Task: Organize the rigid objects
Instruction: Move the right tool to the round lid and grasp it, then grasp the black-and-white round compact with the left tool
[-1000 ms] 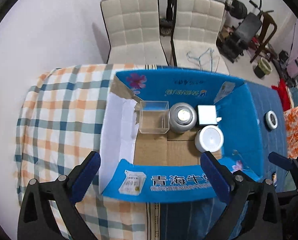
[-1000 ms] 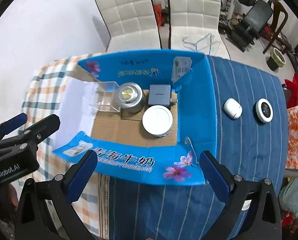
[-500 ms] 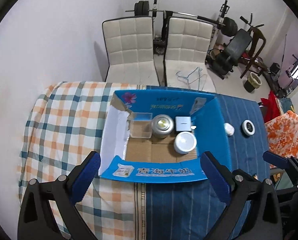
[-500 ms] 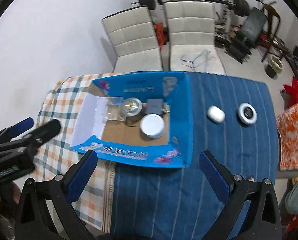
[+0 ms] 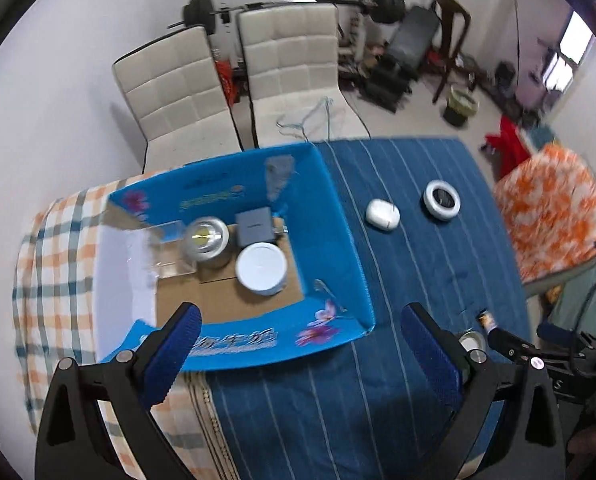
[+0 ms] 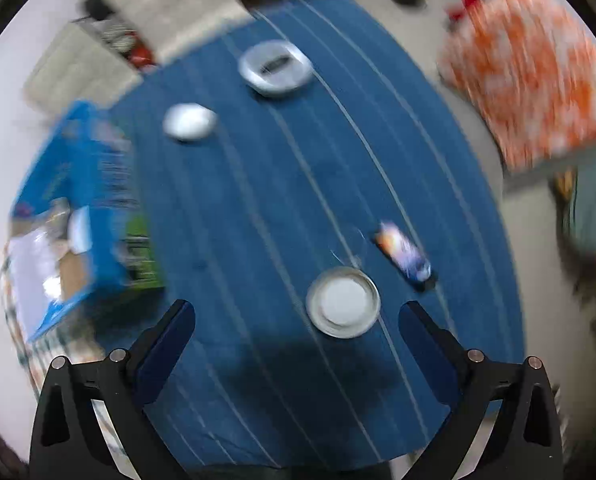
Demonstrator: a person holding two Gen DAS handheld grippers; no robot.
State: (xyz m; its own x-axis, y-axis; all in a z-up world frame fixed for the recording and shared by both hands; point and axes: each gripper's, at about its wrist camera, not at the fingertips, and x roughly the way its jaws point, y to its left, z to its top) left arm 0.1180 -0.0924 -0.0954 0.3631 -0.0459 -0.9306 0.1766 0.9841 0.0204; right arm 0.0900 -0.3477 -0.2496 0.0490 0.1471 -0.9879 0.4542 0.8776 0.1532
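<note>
Right now the blue cardboard box [image 5: 337, 232] sits open on the table, and inside it I see a clear plastic case [image 5: 166, 248], a silver tin [image 5: 206, 240], a grey square box [image 5: 256, 226] and a white round lid [image 5: 262, 266] packed close together at the far end. My left gripper [image 5: 298, 344] hangs above the box's near flap, jaws wide apart, nothing between them. My right gripper [image 6: 296, 334] is spread open too, empty, over the blue striped cloth [image 6: 258, 200]. A second ago both views looked down into the box; now the right one has swung off to the side, blurred, and the box [image 6: 78, 184] lies at its left edge. Ahead of my right jaws lies a round tin [image 6: 342, 302], just beside a small dark packet [image 6: 403, 254]. Farther off rest a white oval case [image 6: 190, 122] and a white ring-shaped disc [image 6: 276, 68], well apart from the box. Two white chairs [image 5: 234, 80] stand behind the table.
</note>
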